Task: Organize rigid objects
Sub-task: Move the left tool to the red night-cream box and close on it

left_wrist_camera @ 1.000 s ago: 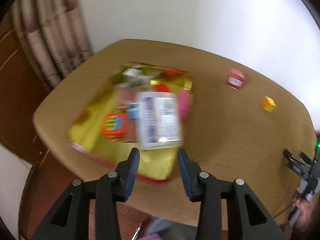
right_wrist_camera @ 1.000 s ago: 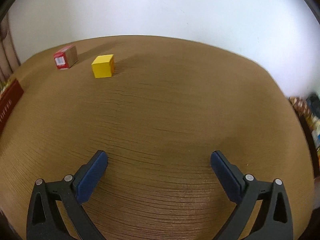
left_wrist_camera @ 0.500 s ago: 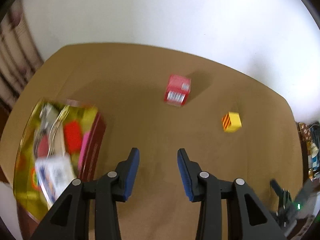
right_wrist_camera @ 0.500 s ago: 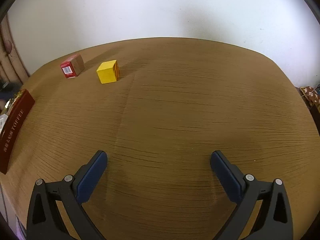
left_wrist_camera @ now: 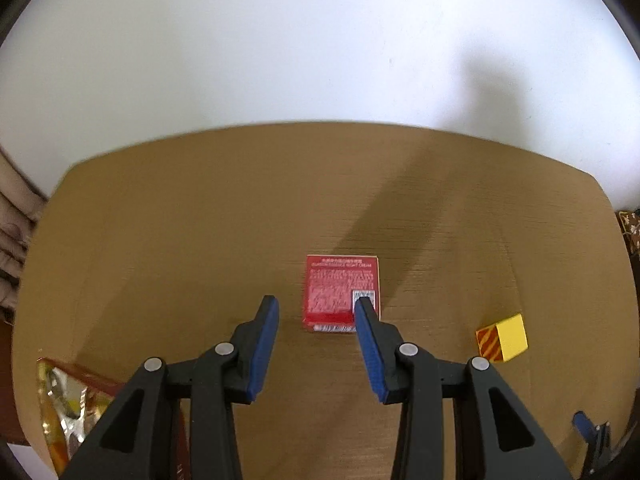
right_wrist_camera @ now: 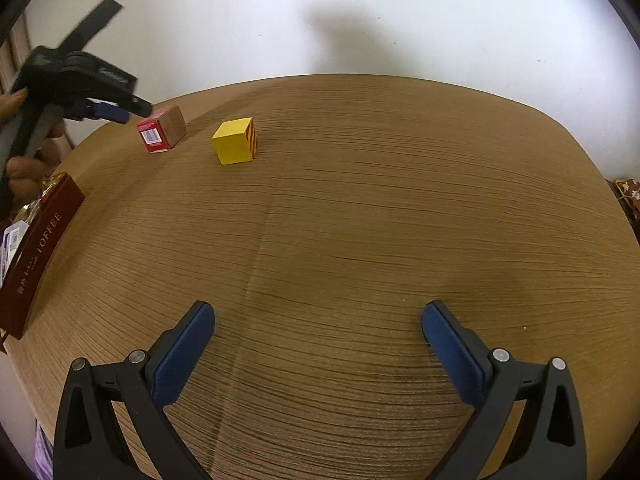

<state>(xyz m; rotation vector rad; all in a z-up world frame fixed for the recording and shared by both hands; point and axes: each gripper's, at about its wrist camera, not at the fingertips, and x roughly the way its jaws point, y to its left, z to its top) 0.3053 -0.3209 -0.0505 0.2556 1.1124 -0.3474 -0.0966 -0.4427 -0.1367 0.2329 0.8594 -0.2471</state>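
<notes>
At the left edge of the table (right_wrist_camera: 360,200) sits the dark red toffee box (right_wrist_camera: 38,248), open-topped with gold lining and a few packets already inside. It looks like the place the loose things are being gathered into. Just past it, the left gripper (left_wrist_camera: 316,312) hovers over the small red carton (left_wrist_camera: 342,292), its jaws parted with nothing between them. The carton lies a little right of their centre line, under the right-hand jaw tip.

My read is that picking up this carton is the step in hand. The next move would call for a small shift right to centre the jaws, a drop so they straddle it, then a squeeze.

Further right stands the yellow cube (right_wrist_camera: 235,141) with red stripes on one face, near the carton but apart. The right gripper (right_wrist_camera: 318,318) waits over bare table on the near side, jaws spread wide and empty.
</notes>
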